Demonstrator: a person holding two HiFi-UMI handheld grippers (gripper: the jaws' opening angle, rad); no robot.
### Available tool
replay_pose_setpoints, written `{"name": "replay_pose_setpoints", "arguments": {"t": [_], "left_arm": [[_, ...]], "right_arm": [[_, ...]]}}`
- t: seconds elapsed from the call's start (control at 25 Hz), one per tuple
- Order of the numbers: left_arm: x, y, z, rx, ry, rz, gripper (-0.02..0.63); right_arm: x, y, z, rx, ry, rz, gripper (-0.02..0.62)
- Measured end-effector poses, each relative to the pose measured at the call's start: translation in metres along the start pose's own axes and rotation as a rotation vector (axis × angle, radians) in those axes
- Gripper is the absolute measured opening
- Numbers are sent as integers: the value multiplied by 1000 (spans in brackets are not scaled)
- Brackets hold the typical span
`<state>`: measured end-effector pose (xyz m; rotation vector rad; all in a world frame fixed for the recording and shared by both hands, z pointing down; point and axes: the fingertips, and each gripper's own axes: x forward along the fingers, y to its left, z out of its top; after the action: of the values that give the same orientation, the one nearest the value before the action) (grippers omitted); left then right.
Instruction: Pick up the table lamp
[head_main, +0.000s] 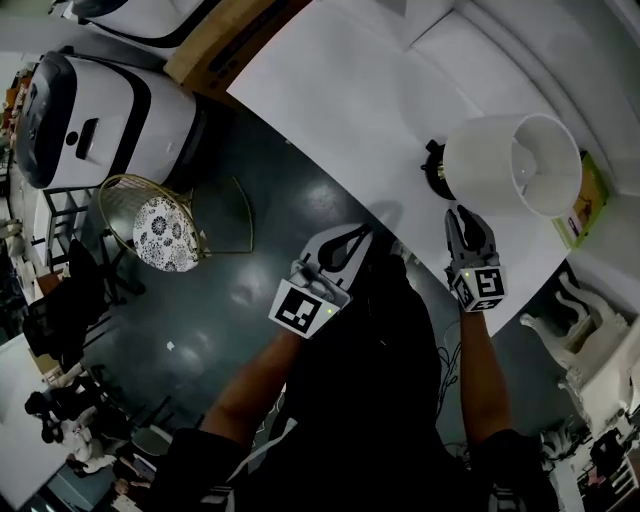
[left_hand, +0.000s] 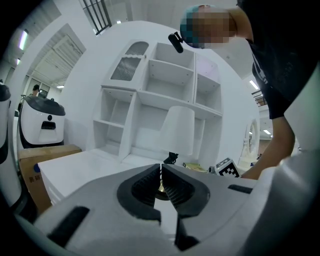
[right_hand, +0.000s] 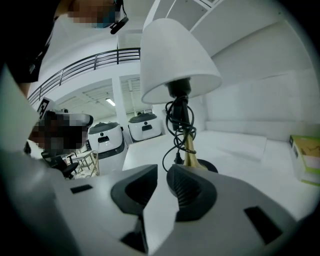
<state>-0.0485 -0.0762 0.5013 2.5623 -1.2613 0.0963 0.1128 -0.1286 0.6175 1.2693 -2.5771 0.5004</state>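
My right claw (right_hand: 161, 176) hangs low over the white table (head_main: 340, 90), nose pointed straight at the table lamp (right_hand: 176, 65). Its ribbed dark pads stand slightly apart, with nothing between them. The lamp stands upright just past the tips: a smooth white cone shade, a black socket under it, and a thin brass stem (right_hand: 190, 150) flaring down to a dark round base (right_hand: 214, 167). A black cord (right_hand: 176, 122) is looped loosely round the stem, with one strand dangling toward the tabletop.

My left claw (left_hand: 161, 172) is pressed together, the grooved pads meeting at the tips with only a thin slit below, and it pinches nothing. It sits near the table's edge, well to the left of the lamp. Beyond it the lamp shows in front of a white shelf unit (left_hand: 165, 75) of boxy open compartments.

A flat yellow-green box (head_main: 592, 200) lies on the table on the lamp's far side. Off the table, on the dark glossy floor, stand a rounded white machine (head_main: 90, 120) and a gold wire stool (head_main: 150, 225) with a patterned cushion.
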Motion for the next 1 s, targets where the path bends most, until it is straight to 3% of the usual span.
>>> {"name": "replay_pose_setpoints", "arguments": {"t": [0.32, 0.56, 1.0], "left_arm": [[0, 20, -22, -36, -10, 29, 25], [-2, 31, -25, -43, -45, 39, 25], [-2, 23, -33, -58, -45, 13, 25]], "right_arm": [[18, -10, -7, -35, 13, -21, 71], [25, -24, -5, -35, -8, -94, 72], [38, -45, -4, -35, -3, -173, 110]]}}
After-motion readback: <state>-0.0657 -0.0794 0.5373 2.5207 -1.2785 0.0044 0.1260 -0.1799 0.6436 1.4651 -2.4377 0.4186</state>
